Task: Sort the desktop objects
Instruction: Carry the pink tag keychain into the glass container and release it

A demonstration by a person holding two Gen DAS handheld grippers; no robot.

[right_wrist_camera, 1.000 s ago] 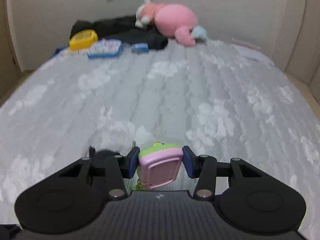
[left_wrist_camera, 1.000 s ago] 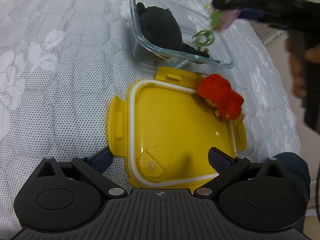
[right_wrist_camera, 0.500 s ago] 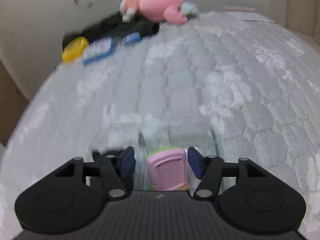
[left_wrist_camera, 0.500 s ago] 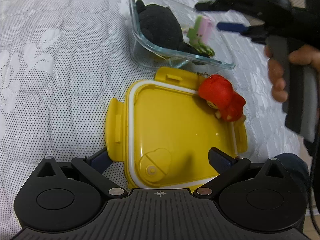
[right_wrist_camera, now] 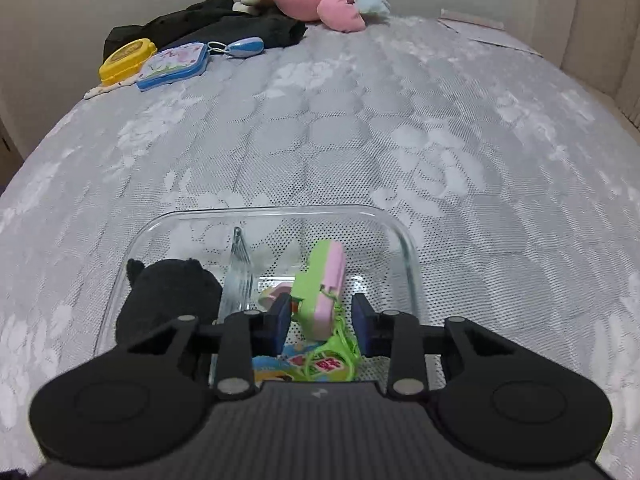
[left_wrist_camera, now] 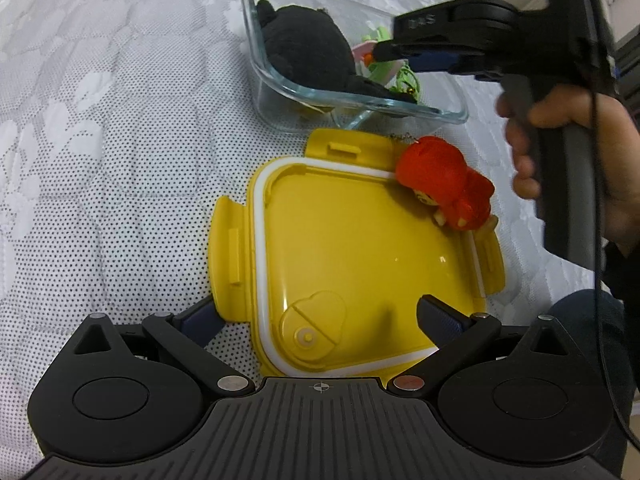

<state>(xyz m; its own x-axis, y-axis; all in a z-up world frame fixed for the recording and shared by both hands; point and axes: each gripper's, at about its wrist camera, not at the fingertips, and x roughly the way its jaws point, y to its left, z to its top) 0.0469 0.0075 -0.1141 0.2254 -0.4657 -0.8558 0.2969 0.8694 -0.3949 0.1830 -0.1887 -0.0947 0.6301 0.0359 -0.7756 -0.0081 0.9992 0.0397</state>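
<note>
On the bed point(right_wrist_camera: 360, 128) sits a glass container point(right_wrist_camera: 404, 240) holding a black plush point(right_wrist_camera: 168, 296) and a pink-green toy point(right_wrist_camera: 324, 292). The right gripper point(right_wrist_camera: 320, 320) hangs spread around that toy; the left gripper point(left_wrist_camera: 320, 312) gapes over a yellow lid point(left_wrist_camera: 360, 256) carrying a red doll point(left_wrist_camera: 444, 184).

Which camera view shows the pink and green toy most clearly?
The right wrist view: the pink and green toy lies unobstructed inside the glass container. In the left wrist view, the right tool hides most of it.
</note>
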